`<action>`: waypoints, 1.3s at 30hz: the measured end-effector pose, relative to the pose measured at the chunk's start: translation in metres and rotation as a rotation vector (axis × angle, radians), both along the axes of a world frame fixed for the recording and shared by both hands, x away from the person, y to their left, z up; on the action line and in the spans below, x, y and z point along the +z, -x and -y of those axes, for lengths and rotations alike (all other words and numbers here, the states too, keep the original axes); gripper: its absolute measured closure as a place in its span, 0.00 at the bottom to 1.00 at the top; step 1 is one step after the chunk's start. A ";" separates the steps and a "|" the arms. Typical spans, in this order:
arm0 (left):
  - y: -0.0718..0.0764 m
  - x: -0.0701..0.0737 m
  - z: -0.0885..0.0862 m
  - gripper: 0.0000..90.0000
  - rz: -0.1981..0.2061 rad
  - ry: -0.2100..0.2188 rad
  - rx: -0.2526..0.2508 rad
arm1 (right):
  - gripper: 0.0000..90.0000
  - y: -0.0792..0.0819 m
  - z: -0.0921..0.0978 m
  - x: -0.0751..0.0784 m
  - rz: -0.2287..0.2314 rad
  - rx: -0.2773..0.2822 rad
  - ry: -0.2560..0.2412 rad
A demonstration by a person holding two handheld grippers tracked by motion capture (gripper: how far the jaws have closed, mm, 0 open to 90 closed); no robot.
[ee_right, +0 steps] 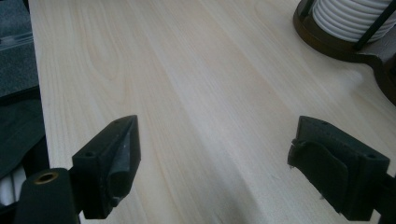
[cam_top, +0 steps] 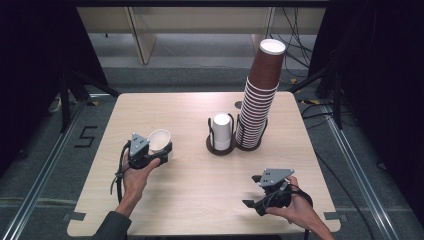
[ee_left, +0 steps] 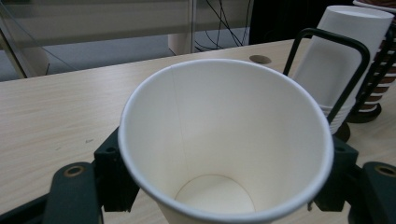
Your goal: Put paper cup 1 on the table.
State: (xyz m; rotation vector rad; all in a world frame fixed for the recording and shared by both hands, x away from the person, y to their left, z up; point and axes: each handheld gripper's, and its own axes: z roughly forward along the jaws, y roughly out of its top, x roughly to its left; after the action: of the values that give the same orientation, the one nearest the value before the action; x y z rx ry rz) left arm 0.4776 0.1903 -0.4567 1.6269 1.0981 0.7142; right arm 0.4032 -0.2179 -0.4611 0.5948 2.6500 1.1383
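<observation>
1. At the table's left half, a white paper cup sits clamped between the jaws of the left gripper, tilted with its open mouth facing forward and up; the left gripper view looks straight into the empty cup, a black jaw pressed against its wall on each side.

2. Held clear of the wooden table, the cup appears to be in transit, well apart from the holders at the table's middle.

3. Just ahead and to the right stands a black wire holder carrying a short stack of upturned white cups, and touching it on its far side a second holder bears a tall, leaning stack of brown cups.

4. Near the table's front right corner, the right gripper rests low over bare wood, its jaws spread wide with nothing between them, as the right gripper view confirms.

5. Judged from this moment, the step in hand is carrying a single cup between stack and table; which way it is bound cannot be told.

6. Whichever way it goes, the next move calls for a light, steady squeeze so the thin wall does not buckle, and a turn of the wrist to bring the cup level before release.
</observation>
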 end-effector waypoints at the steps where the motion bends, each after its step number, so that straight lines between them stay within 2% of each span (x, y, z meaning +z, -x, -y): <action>1: -0.003 0.000 0.000 0.29 0.000 -0.002 0.002 | 0.18 0.000 0.000 0.000 -0.003 0.003 -0.004; 7: -0.024 -0.003 -0.005 0.29 -0.013 -0.010 0.026 | 0.18 0.000 0.000 0.000 -0.001 0.000 0.002; 9: -0.031 -0.005 -0.007 0.29 -0.009 -0.036 0.039 | 0.18 0.000 0.000 0.000 -0.002 0.001 0.002; 13: -0.042 -0.011 -0.011 0.29 -0.019 -0.027 0.056 | 0.18 0.001 0.000 0.000 -0.002 -0.004 0.005; 18: -0.049 -0.018 -0.012 0.28 -0.029 -0.015 0.072 | 0.18 0.001 0.000 -0.001 -0.009 -0.005 0.006; 21: -0.054 -0.021 -0.010 0.28 -0.039 -0.025 0.077 | 0.18 0.002 -0.001 -0.001 -0.024 -0.005 0.006; 22: -0.055 -0.022 -0.010 0.28 -0.038 -0.032 0.076 | 0.18 0.000 -0.001 -0.002 0.002 0.011 0.006; 24: -0.058 -0.024 -0.009 0.28 -0.040 -0.035 0.080 | 0.18 0.000 -0.001 -0.002 -0.010 0.007 0.009; 26: -0.061 -0.025 -0.009 0.28 -0.044 -0.020 0.082 | 0.18 0.000 -0.001 -0.002 -0.010 0.008 0.009; 31: -0.067 -0.027 -0.007 0.27 -0.045 -0.047 0.095 | 0.18 0.000 -0.001 -0.002 -0.011 0.008 0.010; 36: -0.073 -0.032 -0.008 0.27 -0.060 -0.048 0.109 | 0.18 -0.001 -0.001 -0.002 -0.009 0.010 0.009; 39: -0.074 -0.035 -0.007 0.26 -0.053 -0.059 0.111 | 0.18 -0.001 -0.001 -0.003 -0.007 0.013 0.010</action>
State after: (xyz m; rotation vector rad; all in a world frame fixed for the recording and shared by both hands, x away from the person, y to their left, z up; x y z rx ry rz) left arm 0.5517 0.1971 -0.4917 1.6521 1.2231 0.7861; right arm 0.4039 -0.2170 -0.4637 0.5821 2.6674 1.1279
